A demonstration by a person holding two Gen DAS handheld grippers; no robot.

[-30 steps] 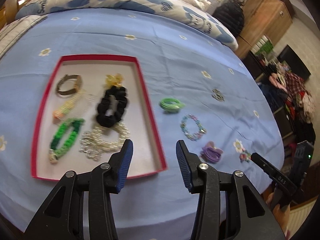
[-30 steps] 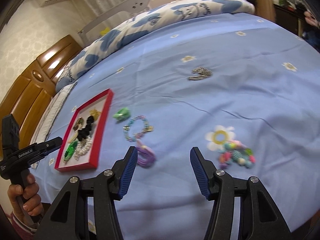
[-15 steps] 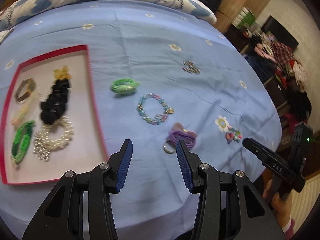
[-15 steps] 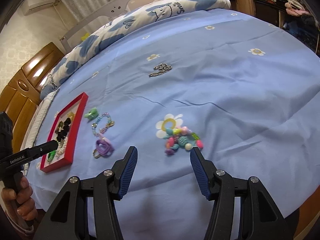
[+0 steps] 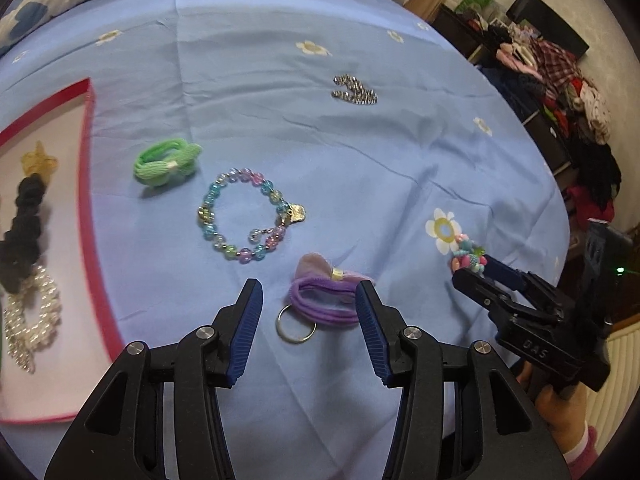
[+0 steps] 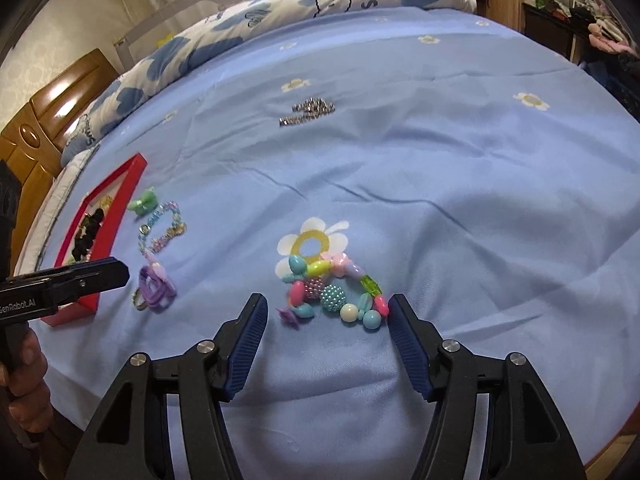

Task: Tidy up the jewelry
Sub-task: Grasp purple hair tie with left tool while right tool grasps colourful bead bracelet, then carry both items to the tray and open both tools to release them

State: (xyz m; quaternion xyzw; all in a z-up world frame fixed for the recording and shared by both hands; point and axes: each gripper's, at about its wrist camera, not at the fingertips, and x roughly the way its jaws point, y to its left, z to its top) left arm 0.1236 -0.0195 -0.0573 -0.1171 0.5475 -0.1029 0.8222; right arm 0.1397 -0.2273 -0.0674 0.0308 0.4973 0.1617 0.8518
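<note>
Lowering my widening, empty right gripper (image 6: 324,320) over the chunky bead bracelet (image 6: 332,292): light, floppy, slippery; I'd pinch across its bunched beads.

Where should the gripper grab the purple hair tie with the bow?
Probably best across the bundled loops of the purple hair tie, coming down from above. It lies flat on the blue sheet, so nothing sticks up except the soft bands and the bow. The left gripper already has it between its open fingers. I would avoid the thin metal ring, which lies flat and could slip.
</note>
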